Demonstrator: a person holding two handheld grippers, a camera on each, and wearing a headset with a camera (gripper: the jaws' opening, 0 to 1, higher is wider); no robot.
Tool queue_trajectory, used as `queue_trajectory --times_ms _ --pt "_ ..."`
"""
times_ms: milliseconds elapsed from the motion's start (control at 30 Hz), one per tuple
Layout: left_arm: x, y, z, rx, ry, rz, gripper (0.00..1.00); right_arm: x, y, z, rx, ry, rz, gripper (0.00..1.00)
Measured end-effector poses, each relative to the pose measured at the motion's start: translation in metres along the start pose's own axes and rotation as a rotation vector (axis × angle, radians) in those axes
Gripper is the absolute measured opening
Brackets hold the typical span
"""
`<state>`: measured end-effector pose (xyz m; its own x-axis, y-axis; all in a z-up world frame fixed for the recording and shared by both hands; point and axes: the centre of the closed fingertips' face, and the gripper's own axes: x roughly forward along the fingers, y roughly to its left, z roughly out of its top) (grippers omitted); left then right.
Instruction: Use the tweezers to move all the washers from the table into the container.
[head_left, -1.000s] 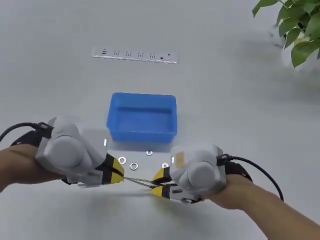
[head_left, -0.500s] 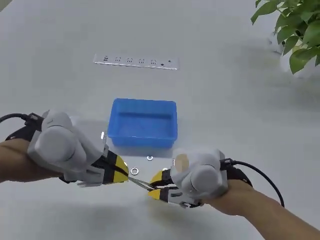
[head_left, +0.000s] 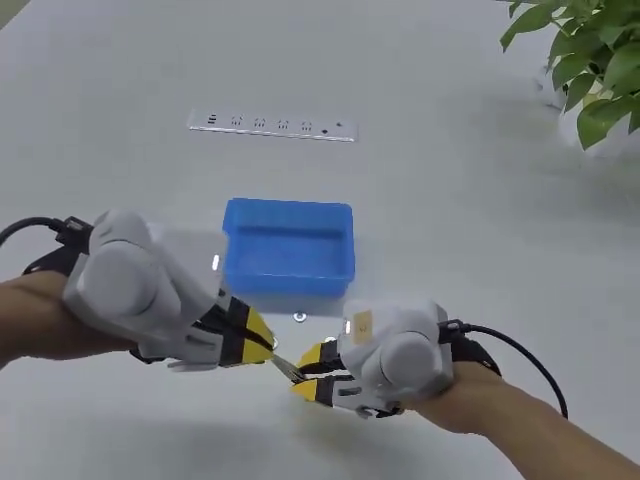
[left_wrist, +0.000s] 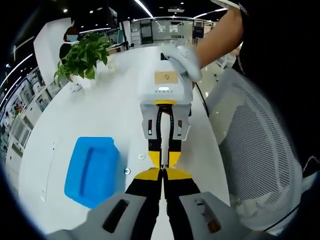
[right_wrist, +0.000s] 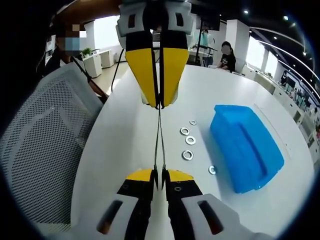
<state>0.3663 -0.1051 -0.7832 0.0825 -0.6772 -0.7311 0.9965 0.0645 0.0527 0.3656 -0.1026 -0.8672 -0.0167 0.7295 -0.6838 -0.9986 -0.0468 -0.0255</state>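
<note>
Your left gripper (head_left: 268, 345) has neared the right gripper (head_left: 305, 372); both sets of fingers (right_wrist: 142, 65) clench the tweezers (right_wrist: 160, 135). Settle the grip, then reach the washers (right_wrist: 187, 155) beside the container (head_left: 288, 280).

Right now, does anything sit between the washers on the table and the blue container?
Nothing visible does. The washers lie on bare table right beside the blue container, whose top is open.

In the head view the left gripper (head_left: 262, 338) is covering most of the washers (right_wrist: 187, 155), leaving one washer (head_left: 300, 317) showing. The tweezers (head_left: 286, 368) are peeking out as a sliver between the jaws, while the plant (head_left: 585, 55) is running off the top right edge.
</note>
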Motion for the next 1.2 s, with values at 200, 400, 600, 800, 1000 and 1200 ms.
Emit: queue_trajectory --times_ms 200,400,600,800,1000,1200 --pt "0.0 0.0 0.011 0.013 -0.018 -0.006 0.05 0.002 0.001 0.007 0.005 -0.018 0.003 0.11" --pt "0.006 -0.004 0.016 0.025 -0.026 -0.022 0.05 0.005 0.004 0.006 -0.001 -0.018 0.009 0.11" --pt "0.008 -0.004 0.02 0.036 -0.037 -0.025 0.05 0.002 0.004 0.005 0.005 -0.022 0.007 0.11" --pt "0.011 -0.004 0.016 0.039 -0.023 -0.035 0.07 0.002 0.004 0.005 0.007 -0.022 0.006 0.11" --pt "0.014 -0.004 0.014 0.04 -0.021 -0.036 0.08 0.002 0.003 0.004 0.007 -0.021 0.005 0.1" --pt "0.017 -0.004 0.012 0.038 -0.025 -0.041 0.06 0.002 0.004 0.004 0.002 -0.019 0.006 0.1"
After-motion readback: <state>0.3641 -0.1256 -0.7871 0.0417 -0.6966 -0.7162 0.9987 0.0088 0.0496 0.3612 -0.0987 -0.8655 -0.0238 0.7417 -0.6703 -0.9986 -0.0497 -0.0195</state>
